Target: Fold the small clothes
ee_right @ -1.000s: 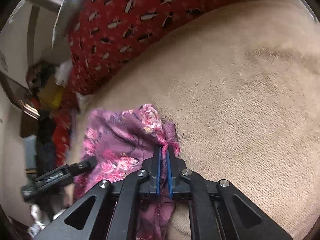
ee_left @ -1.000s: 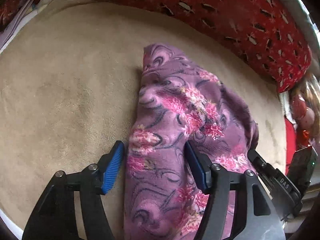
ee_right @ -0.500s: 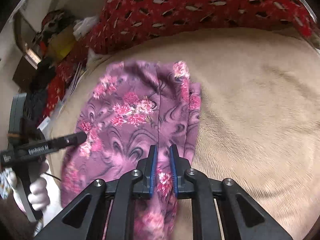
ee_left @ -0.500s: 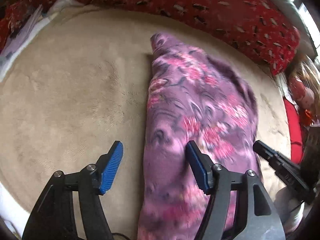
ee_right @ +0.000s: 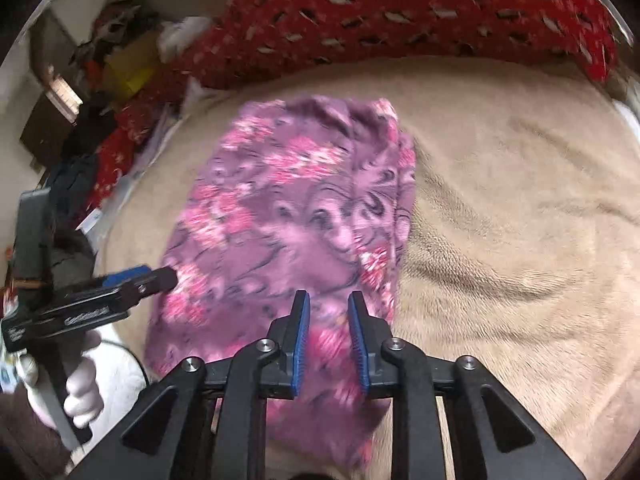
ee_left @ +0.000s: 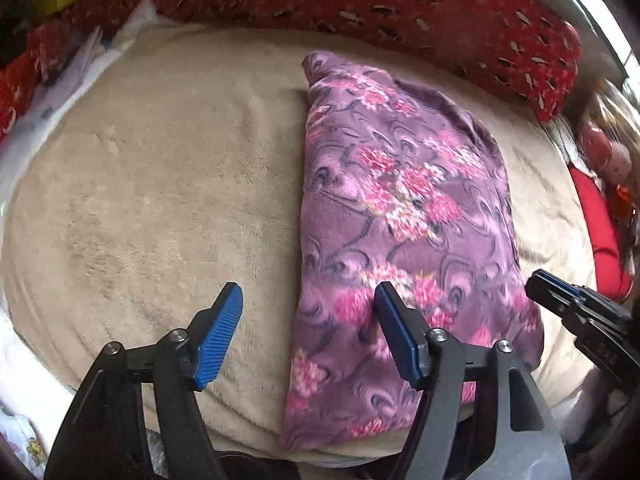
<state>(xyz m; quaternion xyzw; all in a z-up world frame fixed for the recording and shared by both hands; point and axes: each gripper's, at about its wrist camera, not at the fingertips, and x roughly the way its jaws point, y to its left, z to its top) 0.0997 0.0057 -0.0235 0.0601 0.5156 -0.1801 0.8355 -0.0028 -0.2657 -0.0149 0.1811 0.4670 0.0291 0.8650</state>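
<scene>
Hovering both tools over the garment (ee_left: 404, 216), folded lengthwise on the blanket (ee_left: 160, 184). Left gripper (ee_left: 308, 336) spread wide at its 7 o'clock edge; right gripper (ee_right: 328, 340) parted, pinching nothing. Next, I judge: grip the near end, fold toward 12 o'clock.

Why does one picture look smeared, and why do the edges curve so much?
Right wrist view: the purple floral garment and red patterned blanket are motion-blurred, while the right gripper stays sharp. Left wrist view: crisper, with daylight glare at the upper right. Both views: fisheye lenses bend the beige blanket into a dome.
</scene>
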